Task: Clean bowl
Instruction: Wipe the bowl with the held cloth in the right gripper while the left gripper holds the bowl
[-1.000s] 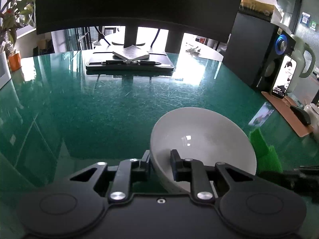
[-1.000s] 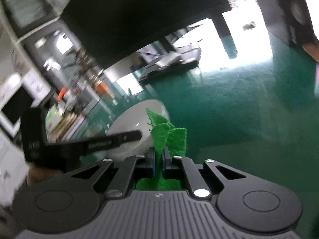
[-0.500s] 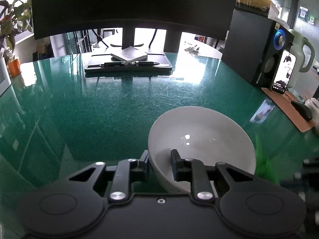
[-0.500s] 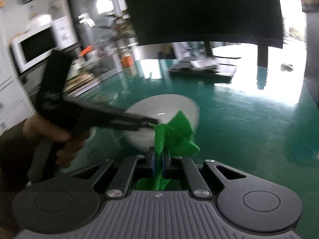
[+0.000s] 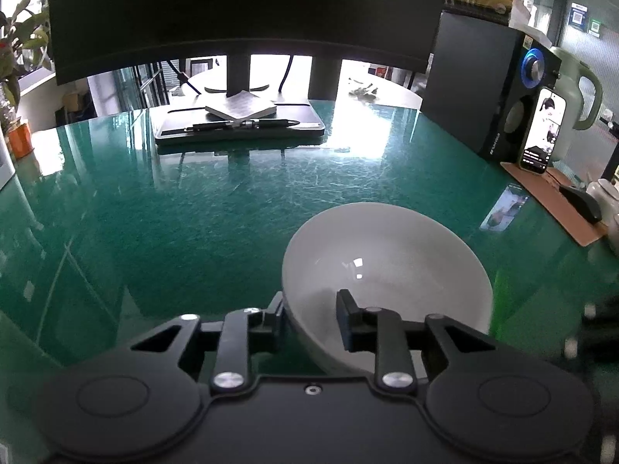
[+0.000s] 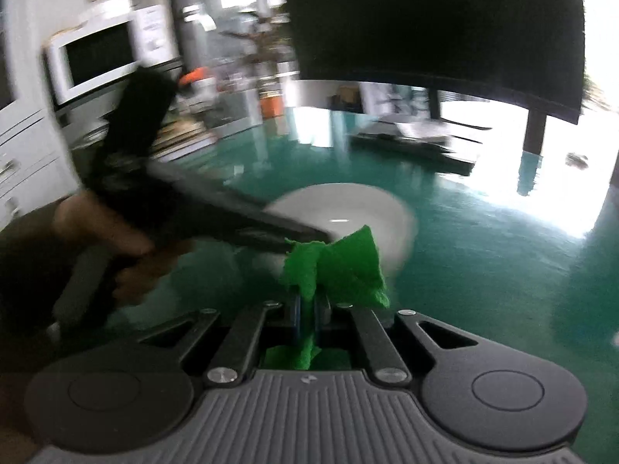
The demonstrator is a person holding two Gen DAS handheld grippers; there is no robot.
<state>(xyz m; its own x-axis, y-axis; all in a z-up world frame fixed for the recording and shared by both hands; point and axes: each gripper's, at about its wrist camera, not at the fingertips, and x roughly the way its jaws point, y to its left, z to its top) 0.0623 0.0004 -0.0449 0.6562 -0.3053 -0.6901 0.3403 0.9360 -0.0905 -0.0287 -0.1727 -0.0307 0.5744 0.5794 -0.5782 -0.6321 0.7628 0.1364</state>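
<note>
Glossy, scratched green glass tabletop in a cluttered office; at its far edge a large dark monitor on a stand, with a black pen lying across the base tray. Far right: a black speaker with a blue-lit ring, a lit smartphone propped against it, a pale green kettle behind. The round white ceramic bowl sits upright on the table, near and right of centre in the left wrist view. The left gripper straddles the bowl's near-left rim: one finger outside the wall, the other inside the bowl. Its jaws have just been opening; a visible gap now separates the inner finger from the wall, so the rim is between the fingers but not pinched. In the right wrist view (motion-blurred) the right gripper is clamped nearly closed on a crumpled bright green cloth, which sticks up past the fingertips, just near of the bowl. The left gripper, held by a hand, reaches in from the left to the bowl's rim.
</note>
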